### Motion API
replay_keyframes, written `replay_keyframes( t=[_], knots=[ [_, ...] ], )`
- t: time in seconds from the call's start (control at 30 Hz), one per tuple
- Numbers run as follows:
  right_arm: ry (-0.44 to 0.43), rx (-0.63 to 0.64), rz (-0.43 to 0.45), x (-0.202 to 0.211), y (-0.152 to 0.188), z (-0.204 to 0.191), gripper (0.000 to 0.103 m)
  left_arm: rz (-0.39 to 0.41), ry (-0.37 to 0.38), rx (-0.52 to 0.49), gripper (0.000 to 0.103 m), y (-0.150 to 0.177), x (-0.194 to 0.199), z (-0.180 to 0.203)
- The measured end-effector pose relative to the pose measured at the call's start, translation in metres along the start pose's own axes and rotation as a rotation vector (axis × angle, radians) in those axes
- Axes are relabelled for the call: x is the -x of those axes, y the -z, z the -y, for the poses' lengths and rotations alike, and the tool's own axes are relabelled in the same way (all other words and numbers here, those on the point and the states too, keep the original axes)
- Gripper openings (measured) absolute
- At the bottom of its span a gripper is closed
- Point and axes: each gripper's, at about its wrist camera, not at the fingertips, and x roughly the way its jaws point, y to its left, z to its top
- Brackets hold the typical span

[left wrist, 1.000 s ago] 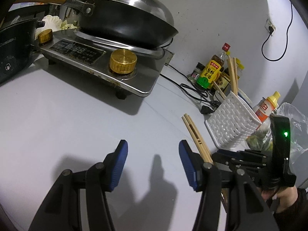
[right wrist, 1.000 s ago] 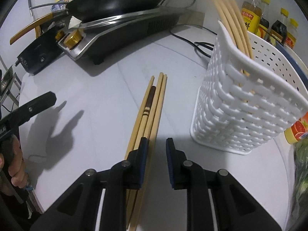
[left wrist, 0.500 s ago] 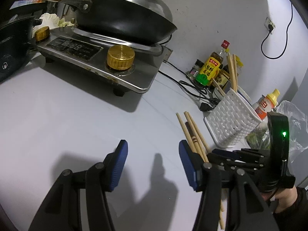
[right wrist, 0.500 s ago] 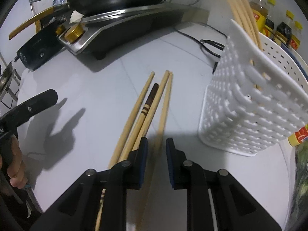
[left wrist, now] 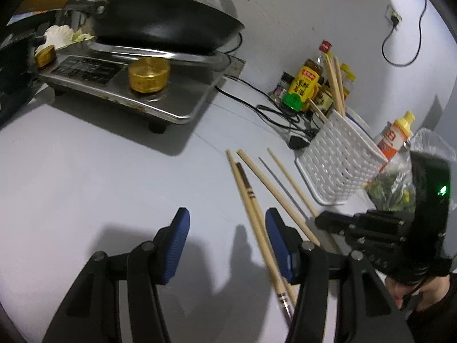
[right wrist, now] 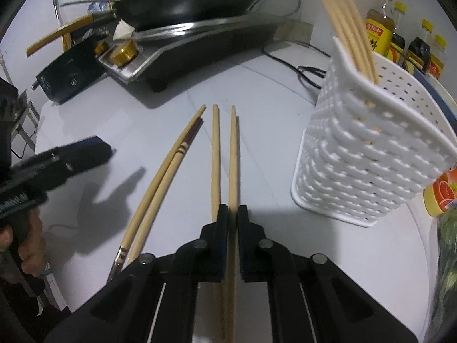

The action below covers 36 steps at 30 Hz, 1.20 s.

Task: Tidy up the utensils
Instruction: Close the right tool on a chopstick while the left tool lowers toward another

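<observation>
My right gripper (right wrist: 233, 210) is shut on one pale wooden chopstick (right wrist: 233, 154), which points forward and is lifted off the white counter (right wrist: 257, 91). Another pale chopstick (right wrist: 215, 154) lies just left of it. Two more lie further left, one with a dark banded tip (right wrist: 174, 160). The white perforated utensil basket (right wrist: 368, 160) stands to the right and holds several chopsticks (right wrist: 342, 17). My left gripper (left wrist: 227, 243) is open and empty, low over the counter, with the loose chopsticks (left wrist: 251, 200) near its right finger. The basket also shows in the left wrist view (left wrist: 340, 160).
A steel cooktop (left wrist: 120, 85) with a lidded black wok (left wrist: 160, 20) stands at the back left. Sauce bottles (left wrist: 305, 85) and black cables (left wrist: 274, 111) lie by the wall behind the basket. A bag of greens (left wrist: 391, 188) sits right of the basket.
My right gripper has closed on one chopstick and raised it; the others have spread apart on the counter. The left gripper has shifted closer to the chopsticks and stays open.
</observation>
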Motion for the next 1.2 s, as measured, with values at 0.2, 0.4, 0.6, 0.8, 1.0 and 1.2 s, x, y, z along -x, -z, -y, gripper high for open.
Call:
replay_keyframes(
  t=[0.2,0.4,0.6,0.8,1.0,1.2],
  knots=[
    [-0.036,-0.019,0.059,0.020,0.005,0.009,0.006,-0.056,-0.052,-0.082,0.055,0.004,-0.016,0.020],
    [-0.070,-0.033,0.104,0.034,0.011,0.019,0.006,-0.102,-0.120,-0.144,0.055,0.010,-0.027,0.029],
    [-0.120,-0.050,0.142,0.042,0.019,0.034,0.006,-0.137,-0.206,-0.245,0.055,0.010,-0.038,0.041],
    [-0.192,-0.043,0.174,0.045,0.025,0.029,0.006,-0.161,-0.252,-0.312,0.055,0.005,-0.045,0.048],
    [-0.216,-0.054,0.201,0.050,0.030,0.035,0.006,-0.167,-0.241,-0.371,0.034,0.002,-0.049,0.055],
    [-0.229,-0.056,0.219,0.057,0.033,0.042,0.006,-0.183,-0.206,-0.361,0.008,0.003,-0.049,0.059]
  ],
)
